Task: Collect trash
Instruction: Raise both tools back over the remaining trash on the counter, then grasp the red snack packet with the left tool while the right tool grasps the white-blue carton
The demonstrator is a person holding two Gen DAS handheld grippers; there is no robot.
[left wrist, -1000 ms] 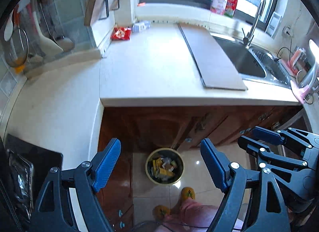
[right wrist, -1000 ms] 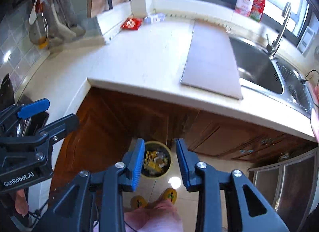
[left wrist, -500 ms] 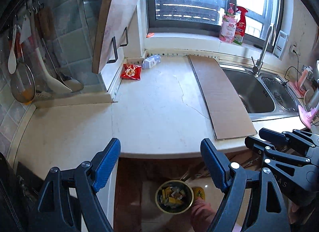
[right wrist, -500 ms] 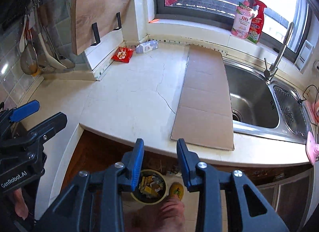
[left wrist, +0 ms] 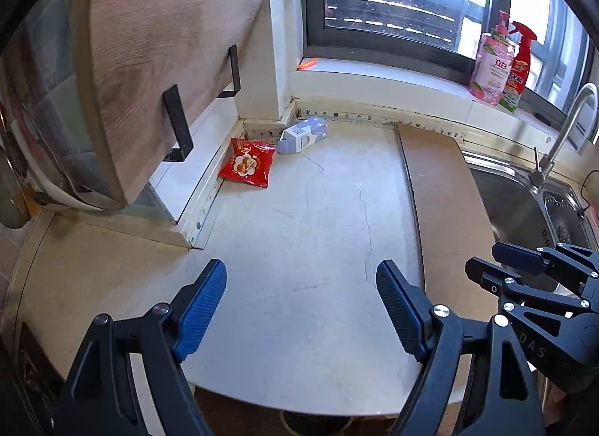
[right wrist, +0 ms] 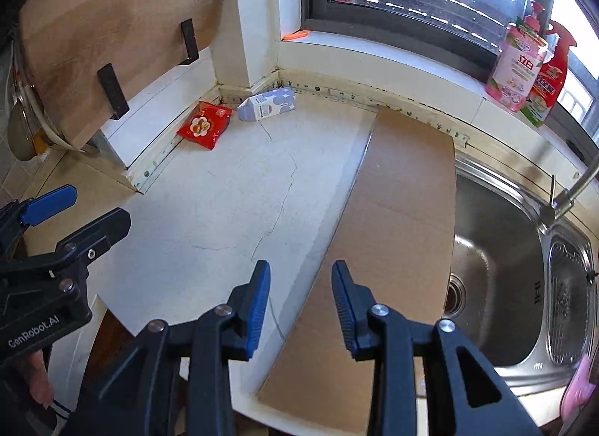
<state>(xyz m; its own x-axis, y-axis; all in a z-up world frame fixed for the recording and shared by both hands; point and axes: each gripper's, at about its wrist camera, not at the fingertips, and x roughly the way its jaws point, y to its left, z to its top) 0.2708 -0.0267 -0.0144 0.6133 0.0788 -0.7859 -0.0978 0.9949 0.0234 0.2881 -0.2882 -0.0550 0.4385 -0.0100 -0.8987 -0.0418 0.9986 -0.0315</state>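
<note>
A red snack packet lies flat in the counter's far left corner, below a leaning wooden board. Right beside it a small pale carton lies on its side against the back ledge. My left gripper hovers over the near part of the white counter, jaws wide apart and empty. My right gripper hangs over the near edge of a cardboard sheet, jaws partly apart with nothing between them. Both pieces of trash lie well ahead of the fingertips.
A wooden cutting board leans in a black rack at the left. A steel sink with a tap sits at the right. Two spray and soap bottles stand on the window ledge. The counter's front edge curves just below the grippers.
Both grippers have swung up and forward from over the floor bin to over the counter. The bin and the cupboard fronts have dropped out of view; the packet and carton look closer.
</note>
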